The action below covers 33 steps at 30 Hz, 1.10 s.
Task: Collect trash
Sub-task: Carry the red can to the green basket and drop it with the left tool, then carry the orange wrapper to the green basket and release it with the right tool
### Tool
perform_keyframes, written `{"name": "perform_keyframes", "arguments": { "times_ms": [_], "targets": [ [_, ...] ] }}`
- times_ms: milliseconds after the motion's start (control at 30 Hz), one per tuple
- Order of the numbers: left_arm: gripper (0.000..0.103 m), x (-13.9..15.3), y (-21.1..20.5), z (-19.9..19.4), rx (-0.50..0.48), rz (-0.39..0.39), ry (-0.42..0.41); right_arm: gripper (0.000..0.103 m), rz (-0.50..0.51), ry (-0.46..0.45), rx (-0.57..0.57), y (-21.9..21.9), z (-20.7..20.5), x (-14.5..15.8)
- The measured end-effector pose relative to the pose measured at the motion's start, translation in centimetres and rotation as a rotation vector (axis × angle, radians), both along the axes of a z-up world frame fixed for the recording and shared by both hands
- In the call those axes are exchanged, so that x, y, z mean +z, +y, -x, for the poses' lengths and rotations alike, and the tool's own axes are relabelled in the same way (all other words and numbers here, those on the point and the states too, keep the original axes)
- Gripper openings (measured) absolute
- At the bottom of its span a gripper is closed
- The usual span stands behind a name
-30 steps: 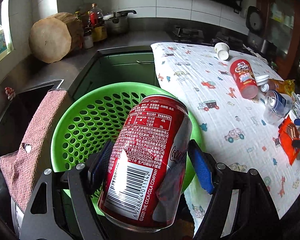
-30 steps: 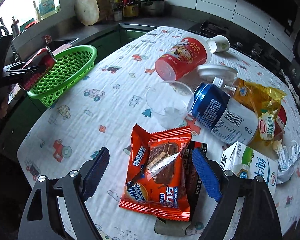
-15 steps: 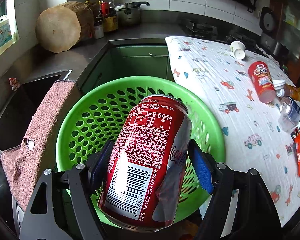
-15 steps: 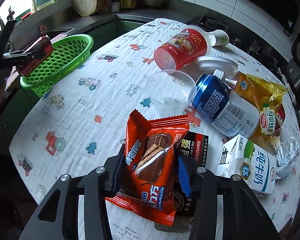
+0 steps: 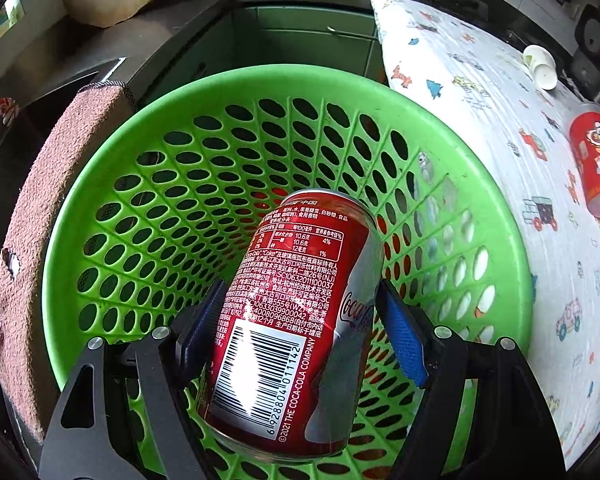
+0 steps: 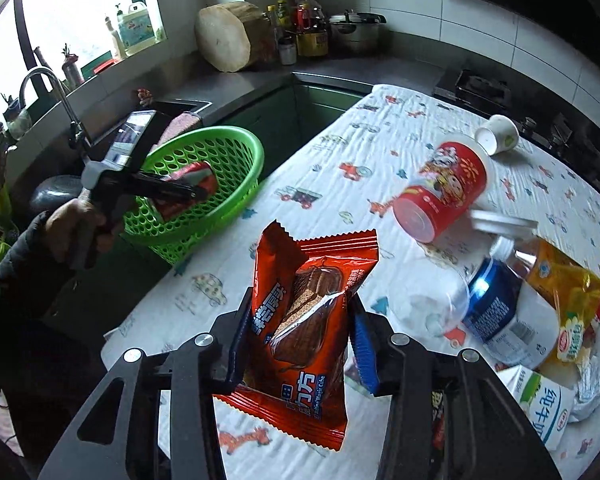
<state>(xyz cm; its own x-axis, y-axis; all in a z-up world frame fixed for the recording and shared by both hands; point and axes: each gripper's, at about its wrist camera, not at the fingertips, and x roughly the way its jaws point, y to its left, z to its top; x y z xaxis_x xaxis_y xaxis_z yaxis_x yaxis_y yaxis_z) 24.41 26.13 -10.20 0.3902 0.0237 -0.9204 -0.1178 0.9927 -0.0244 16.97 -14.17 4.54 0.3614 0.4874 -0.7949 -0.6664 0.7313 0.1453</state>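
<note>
The left gripper clamps a red cola can between its blue pads and holds it tilted, pointing down inside the green basket; whether the can touches the basket floor cannot be told. In the right wrist view, the basket sits at the table's corner near the sink, and a hand holds that gripper over it. The right gripper is closed tight on an orange snack wrapper, lifted clear of the tablecloth. On the cloth lie a red cup on its side, a white cup, a clear cup, a blue-labelled bottle, a yellow packet, a milk carton and crumpled foil. A pink towel hangs just beside the basket.
</note>
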Motion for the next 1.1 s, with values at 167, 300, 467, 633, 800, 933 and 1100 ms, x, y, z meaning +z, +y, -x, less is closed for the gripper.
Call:
{"name": "perform_keyframes", "arguments": {
  "times_ms": [167,300,467,633,800,933,1100],
  "targets": [
    [0.076,-0.6,-0.2,-0.8,0.021,0.029,0.044,0.043,-0.023,0.01,0.04,2.6,-1.6,0.0],
    [0.076,-1.1,-0.8,-0.8,0.013,0.03,0.057,0.043,-0.03,0.009,0.073,4.5,-2.6,0.0],
    [0.076,-1.1,0.0,-0.8,0.039,0.069,0.051,0.043,-0.036,0.018,0.099,6.5,-3.5,-0.4],
    [0.076,-0.4,1.0,-0.2,0.054,0.092,0.018,0.043,-0.048,0.019,0.113,8.2,-4.2,-0.2],
    [0.076,2.3,3.0,2.1,0.09,0.093,-0.068,0.043,-0.066,0.01,0.154,11.2,-4.6,0.4],
    [0.076,4.4,5.3,5.1,0.143,0.108,-0.138,0.043,-0.075,0.006,0.181,14.2,-5.0,0.4],
    [0.076,5.5,7.9,8.7,0.21,0.128,-0.199,0.043,-0.075,0.018,0.199,18.0,-5.8,-0.4]
  ]
}}
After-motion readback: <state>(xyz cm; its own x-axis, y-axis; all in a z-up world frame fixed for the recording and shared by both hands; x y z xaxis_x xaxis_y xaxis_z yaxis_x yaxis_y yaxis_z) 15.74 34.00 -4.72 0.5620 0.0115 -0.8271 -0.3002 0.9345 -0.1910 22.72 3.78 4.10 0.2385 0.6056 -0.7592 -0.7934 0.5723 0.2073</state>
